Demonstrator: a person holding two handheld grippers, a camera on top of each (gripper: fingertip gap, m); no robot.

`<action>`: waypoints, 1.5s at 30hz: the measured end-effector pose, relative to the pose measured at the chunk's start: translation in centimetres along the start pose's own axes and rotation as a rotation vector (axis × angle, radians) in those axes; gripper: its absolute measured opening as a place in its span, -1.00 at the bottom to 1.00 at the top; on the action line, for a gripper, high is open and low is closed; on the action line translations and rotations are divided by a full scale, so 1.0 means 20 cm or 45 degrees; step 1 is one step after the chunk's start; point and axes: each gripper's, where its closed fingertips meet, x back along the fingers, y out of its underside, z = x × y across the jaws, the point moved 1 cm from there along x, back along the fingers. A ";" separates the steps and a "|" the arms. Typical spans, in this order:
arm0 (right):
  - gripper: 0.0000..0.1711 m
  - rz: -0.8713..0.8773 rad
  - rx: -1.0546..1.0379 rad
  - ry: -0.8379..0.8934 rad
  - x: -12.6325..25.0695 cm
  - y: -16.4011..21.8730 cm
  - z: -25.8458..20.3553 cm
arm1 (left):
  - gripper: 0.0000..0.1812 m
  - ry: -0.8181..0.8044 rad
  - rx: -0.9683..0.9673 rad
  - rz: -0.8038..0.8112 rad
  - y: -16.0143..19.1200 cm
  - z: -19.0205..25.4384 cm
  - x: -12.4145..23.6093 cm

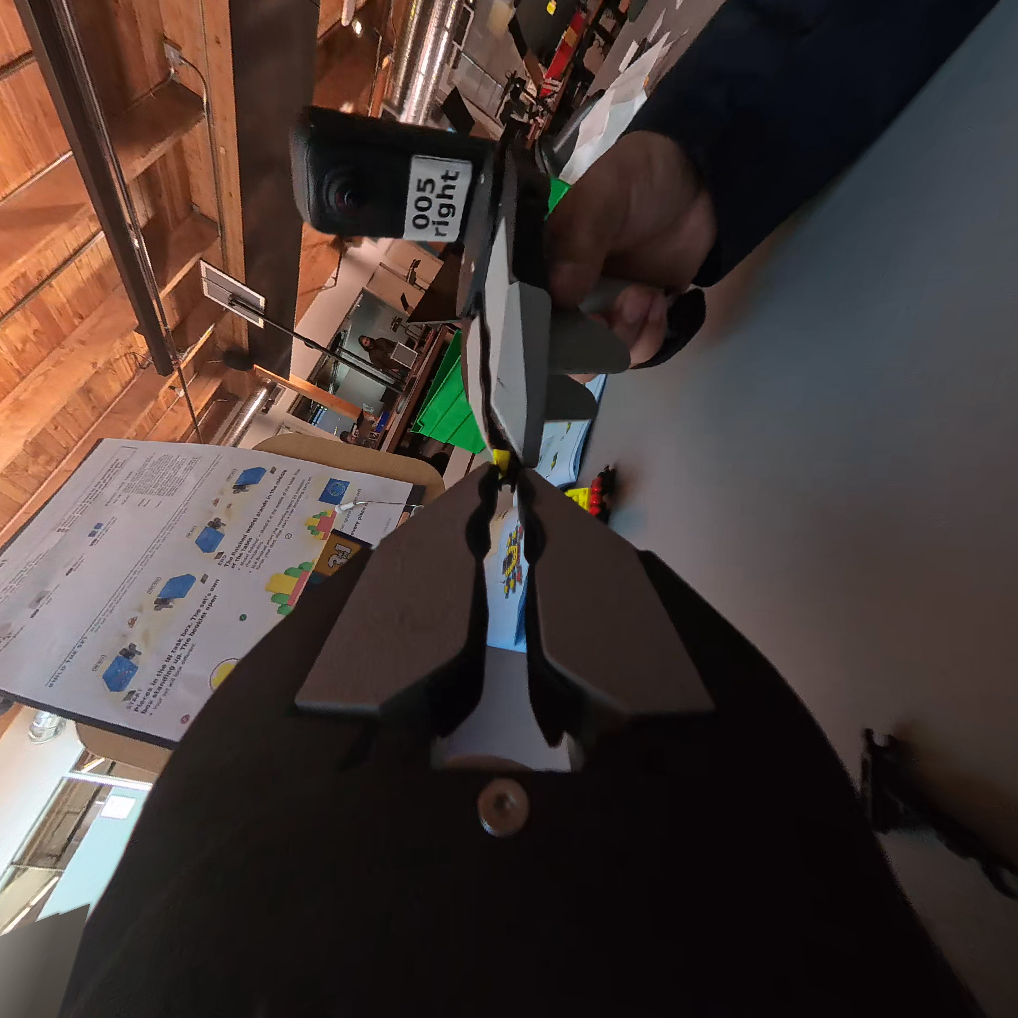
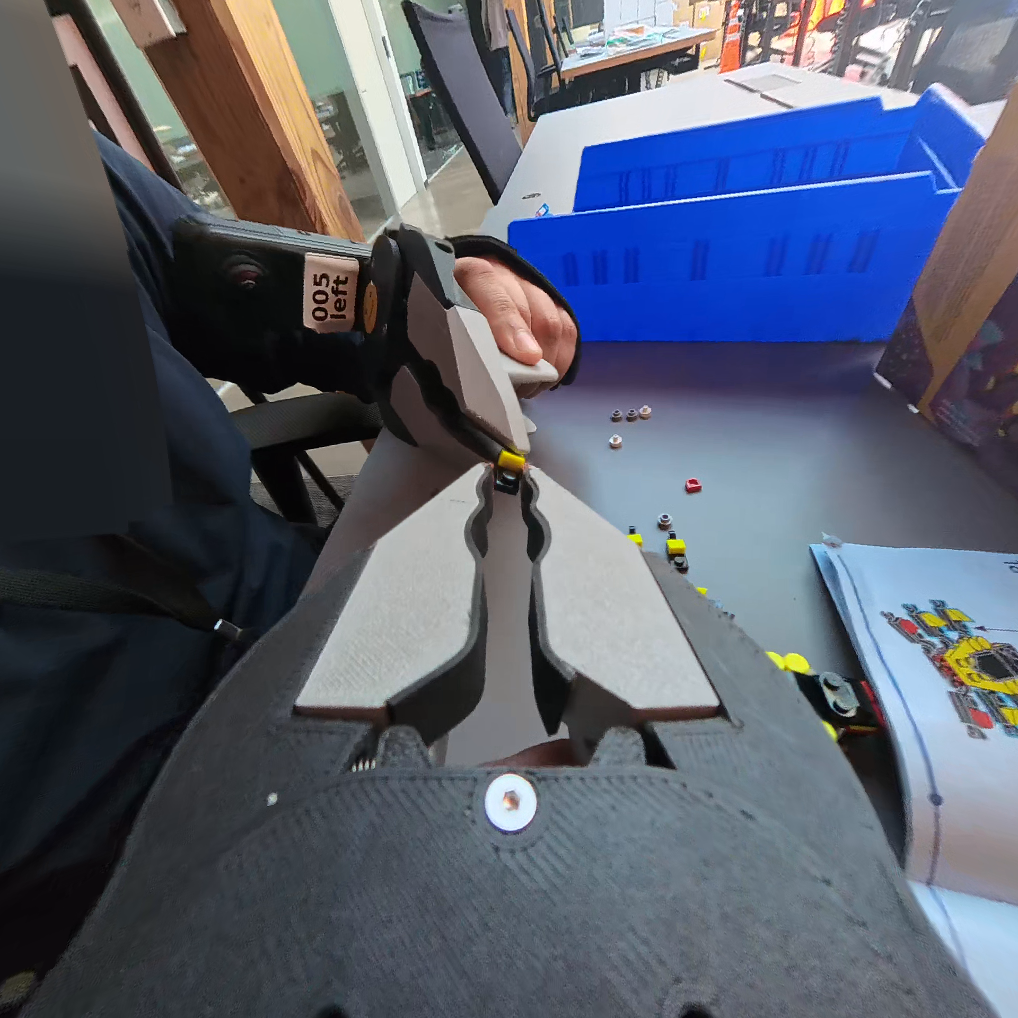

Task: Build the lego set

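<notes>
Right now both grippers meet tip to tip above the grey table (image 2: 771, 440). Right gripper (image 2: 507, 482) has its jaws clamped on a small black piece (image 2: 505, 483); left gripper (image 2: 509, 454) comes in from the far left, jaws pinched on a yellow piece (image 2: 512, 458) that touches the black one. Loose studs (image 2: 631, 414) and a red piece (image 2: 693, 485) lie scattered to the right, the instruction booklet (image 2: 936, 688) sits near right, and blue bins (image 2: 743, 264) stand at the far side.
</notes>
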 end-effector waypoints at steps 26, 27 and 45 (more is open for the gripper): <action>-0.94 -0.241 1.157 0.499 0.00 0.04 0.02 | -0.94 0.375 0.762 0.156 0.00 0.03 0.01; -0.94 -0.251 1.161 0.501 0.00 0.05 0.02 | -0.94 0.381 0.752 0.148 0.01 0.04 0.01; -0.93 -0.192 1.004 0.445 0.00 0.04 0.02 | -0.99 0.380 0.656 0.138 0.01 0.03 0.03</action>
